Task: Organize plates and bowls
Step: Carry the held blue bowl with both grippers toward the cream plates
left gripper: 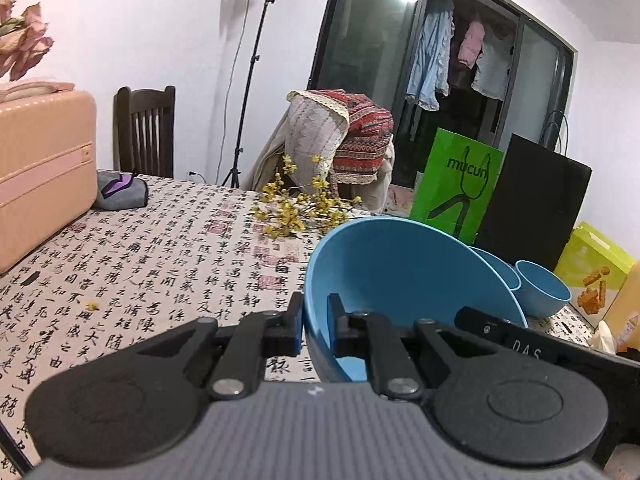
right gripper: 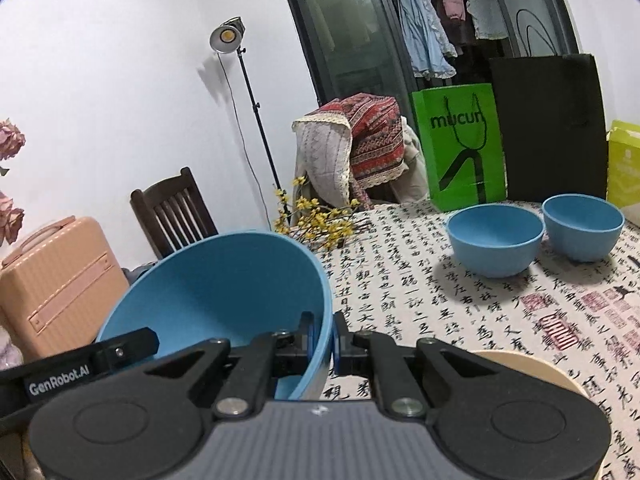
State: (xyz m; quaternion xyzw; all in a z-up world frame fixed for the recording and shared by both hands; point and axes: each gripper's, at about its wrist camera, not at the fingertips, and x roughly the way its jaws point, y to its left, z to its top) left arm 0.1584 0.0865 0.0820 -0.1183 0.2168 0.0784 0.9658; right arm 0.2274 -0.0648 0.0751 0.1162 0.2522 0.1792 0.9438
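Clenched on the left rim of the big bowl (left gripper: 400, 272) with the left gripper (left gripper: 314, 320), one finger inside the wall and one outside. Clenched likewise on the opposite rim with the right gripper (right gripper: 333, 336), jaws nipping the thin blue wall. Hangs between both, tilted, mouth toward the cameras; cannot tell whether it clears the table (right gripper: 420, 300). Ahead and to the right stands the mid bowl (right gripper: 495, 240), upright, just beside the small bowl (right gripper: 583, 226), both well apart from the held one and nearer the right gripper. Probably calls for a swing rightward, levelling out, then setting down near them so the smaller ones can nest inside. Just below and right of the right gripper lies a beige plate (right gripper: 532, 372); worth clearing on the way.
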